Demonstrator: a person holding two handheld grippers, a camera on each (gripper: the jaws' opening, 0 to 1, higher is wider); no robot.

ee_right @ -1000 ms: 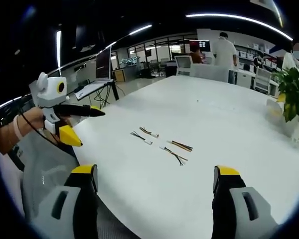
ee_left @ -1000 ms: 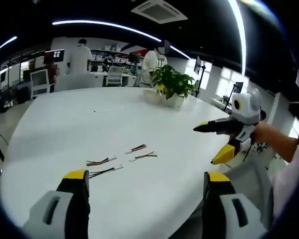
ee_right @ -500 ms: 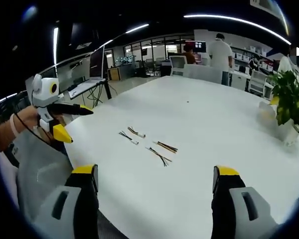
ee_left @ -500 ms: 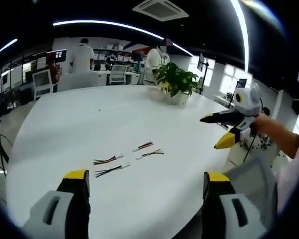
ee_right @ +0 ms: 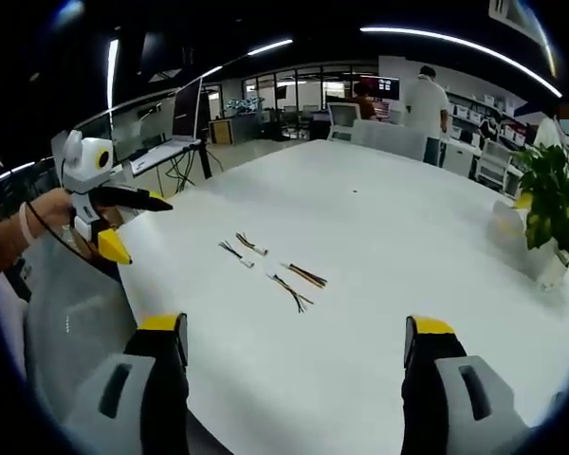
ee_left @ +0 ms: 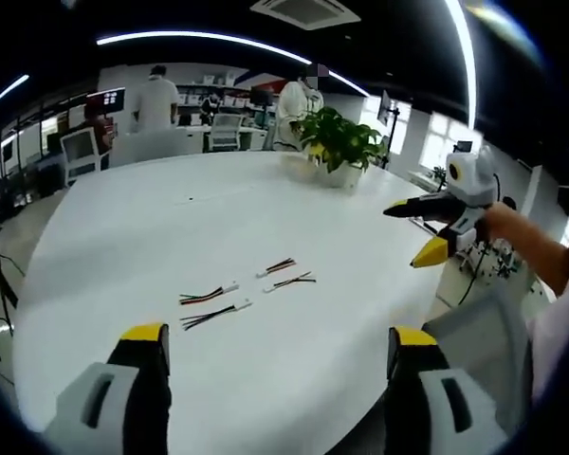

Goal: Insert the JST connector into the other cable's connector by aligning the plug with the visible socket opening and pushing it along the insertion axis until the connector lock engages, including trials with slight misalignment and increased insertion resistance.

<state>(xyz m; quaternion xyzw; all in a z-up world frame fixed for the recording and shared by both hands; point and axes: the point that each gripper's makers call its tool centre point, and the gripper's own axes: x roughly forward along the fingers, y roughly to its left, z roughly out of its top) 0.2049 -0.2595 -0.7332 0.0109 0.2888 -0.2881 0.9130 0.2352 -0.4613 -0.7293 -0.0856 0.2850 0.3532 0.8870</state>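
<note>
Several short JST cables with white connectors lie loose on the white table [ee_left: 123, 218]: one pair [ee_left: 209, 297] to the left, another pair [ee_left: 286, 275] to the right, all apart from each other. In the right gripper view the same cables [ee_right: 270, 268] lie mid-table. My left gripper [ee_left: 280, 341] hovers open and empty over the near table edge, short of the cables. My right gripper [ee_right: 294, 329] is likewise open and empty. The right gripper [ee_left: 405, 237] also appears at the right of the left gripper view, jaws wide apart; the left gripper [ee_right: 144, 230] appears at the left of the right gripper view, open too.
A potted plant [ee_left: 337, 150] stands at the table's far side, also seen as the plant [ee_right: 555, 204] at right. People, chairs and desks [ee_left: 152, 104] stand beyond the table. A stand with a laptop [ee_right: 185, 128] is off the table's left side.
Both views have shifted a little, so the cables sit slightly differently in each picture. Each gripper has drifted outward in the other's view. Nothing was taken hold of; the cables lie as before.
</note>
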